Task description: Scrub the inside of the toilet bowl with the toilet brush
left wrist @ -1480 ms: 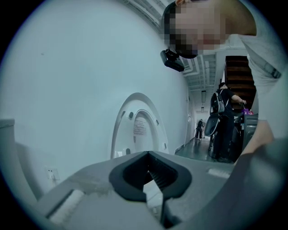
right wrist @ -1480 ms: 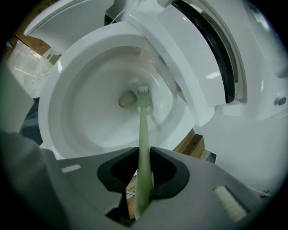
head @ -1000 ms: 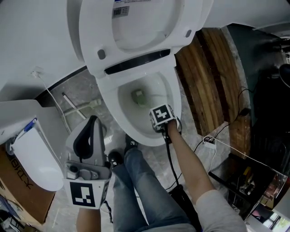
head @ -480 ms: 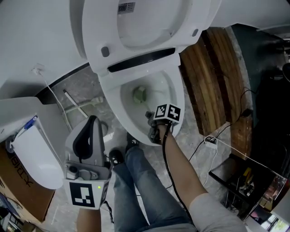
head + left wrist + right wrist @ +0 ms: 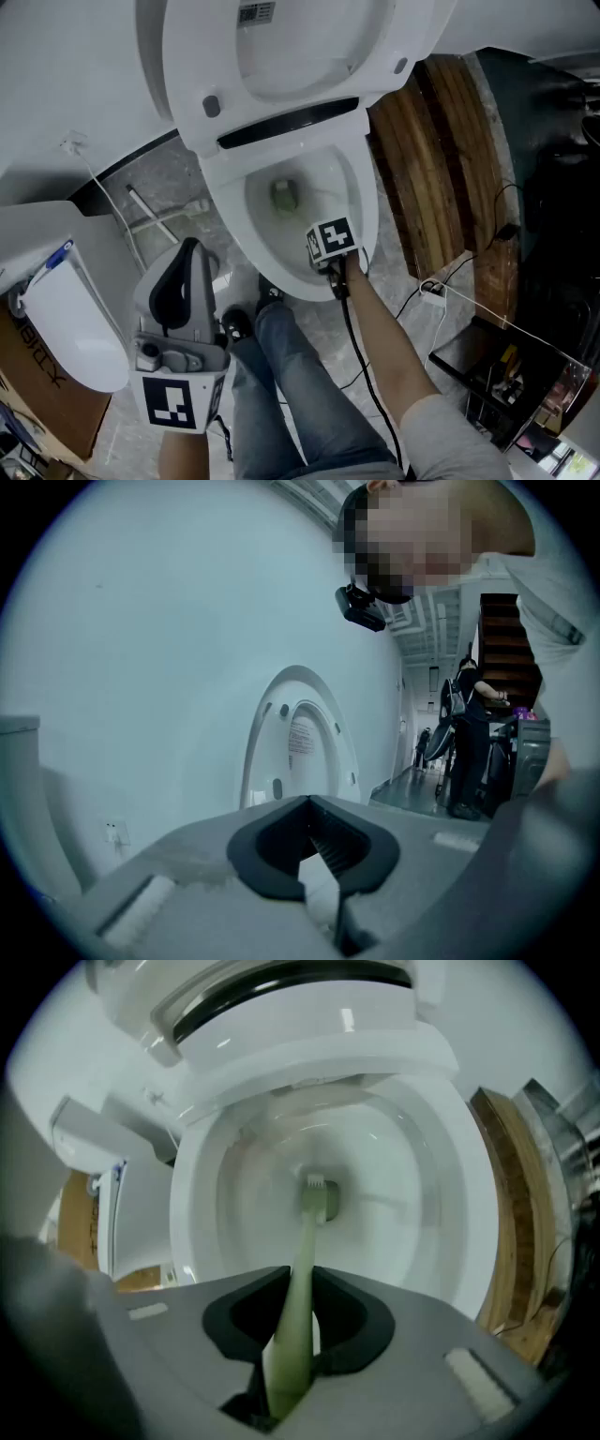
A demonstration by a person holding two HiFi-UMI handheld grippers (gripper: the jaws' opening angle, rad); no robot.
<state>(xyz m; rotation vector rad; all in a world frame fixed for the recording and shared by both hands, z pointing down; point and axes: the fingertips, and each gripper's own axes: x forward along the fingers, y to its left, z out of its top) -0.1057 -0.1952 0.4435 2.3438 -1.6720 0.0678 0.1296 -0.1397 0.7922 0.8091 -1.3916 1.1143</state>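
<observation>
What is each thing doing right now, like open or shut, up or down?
toilet lid: raised
toilet bowl: uncovered, brush head inside
toilet brush: held, head at the bottom of the bowl
right tool: shut on the toilet brush
left tool: shut, empty

Dark wooden boards (image 5: 441, 159) lie on the floor at three o'clock in the head view. At four o'clock a small white plug block (image 5: 433, 292) sits among thin black cables. At five o'clock stands a glass-topped rack (image 5: 511, 375), its contents too dim to name. At nine o'clock a thin white pipe (image 5: 155, 222) crosses the grey stone floor (image 5: 164, 178). At eight o'clock a white rounded container (image 5: 70, 328), possibly a bin, rests beside a cardboard box (image 5: 37, 394).
</observation>
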